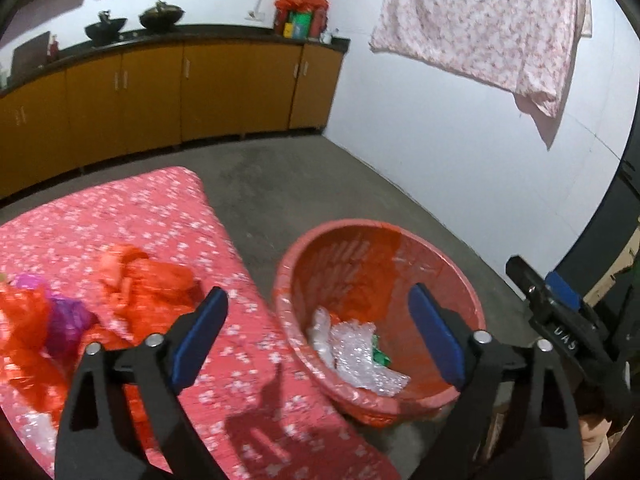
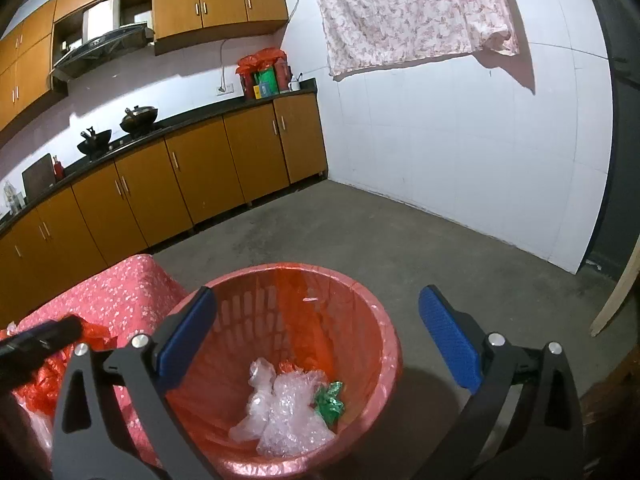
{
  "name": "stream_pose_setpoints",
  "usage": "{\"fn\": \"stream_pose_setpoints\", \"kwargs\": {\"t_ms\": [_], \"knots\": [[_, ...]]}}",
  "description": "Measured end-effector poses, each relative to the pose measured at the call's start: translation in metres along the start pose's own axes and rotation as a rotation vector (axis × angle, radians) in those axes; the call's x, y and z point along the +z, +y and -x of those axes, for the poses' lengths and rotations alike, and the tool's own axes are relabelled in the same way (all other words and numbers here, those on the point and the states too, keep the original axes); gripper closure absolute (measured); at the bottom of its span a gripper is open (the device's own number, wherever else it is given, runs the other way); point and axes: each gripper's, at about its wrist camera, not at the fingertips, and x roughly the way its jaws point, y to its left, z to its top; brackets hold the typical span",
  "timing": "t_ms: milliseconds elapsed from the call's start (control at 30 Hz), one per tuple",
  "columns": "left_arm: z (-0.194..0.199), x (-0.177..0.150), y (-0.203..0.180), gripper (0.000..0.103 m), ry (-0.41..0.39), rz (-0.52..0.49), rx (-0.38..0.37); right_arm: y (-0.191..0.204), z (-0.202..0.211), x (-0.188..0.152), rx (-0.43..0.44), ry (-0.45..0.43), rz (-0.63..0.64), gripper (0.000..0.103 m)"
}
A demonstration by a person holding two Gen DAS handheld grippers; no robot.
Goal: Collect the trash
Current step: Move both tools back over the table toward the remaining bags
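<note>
Both claws stand wide open and hold nothing: left gripper (image 1: 318, 340), right gripper (image 2: 318, 344), above the red bin (image 2: 384, 344). Remaining trash, orange bags (image 1: 152, 280), lies left of the bin on the pink flowered table (image 1: 120, 208), nearer the left claw. Grey floor (image 2: 360, 232), kitchen cabinets (image 2: 200, 176) behind the bin.

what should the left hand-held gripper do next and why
Probably swing the left hand-held gripper back toward the crumpled orange bags on the pink floral cloth. Both it and the right hand-held gripper are open and empty, the red bin already holds clear plastic, and trash remains on the cloth.
</note>
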Motion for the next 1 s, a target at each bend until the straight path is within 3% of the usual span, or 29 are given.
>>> {"fn": "stream_pose_setpoints", "kwargs": {"t_ms": [333, 600, 833, 1000], "knots": [[0.065, 0.004, 0.049, 0.004, -0.111, 0.059, 0.113, 0.031, 0.016, -0.002, 0.067, 0.005, 0.027, 0.004], [0.129, -0.014, 0.139, 0.003, -0.198, 0.110, 0.327, 0.092, 0.027, -0.003, 0.177, 0.029, 0.146, 0.004], [0.154, -0.042, 0.236, 0.003, -0.161, 0.199, 0.578, 0.148, 0.019, -0.012, 0.282, 0.069, 0.184, 0.004], [0.150, -0.062, 0.286, 0.003, -0.093, 0.255, 0.662, 0.192, 0.002, -0.023, 0.343, 0.128, 0.225, 0.004]]}}
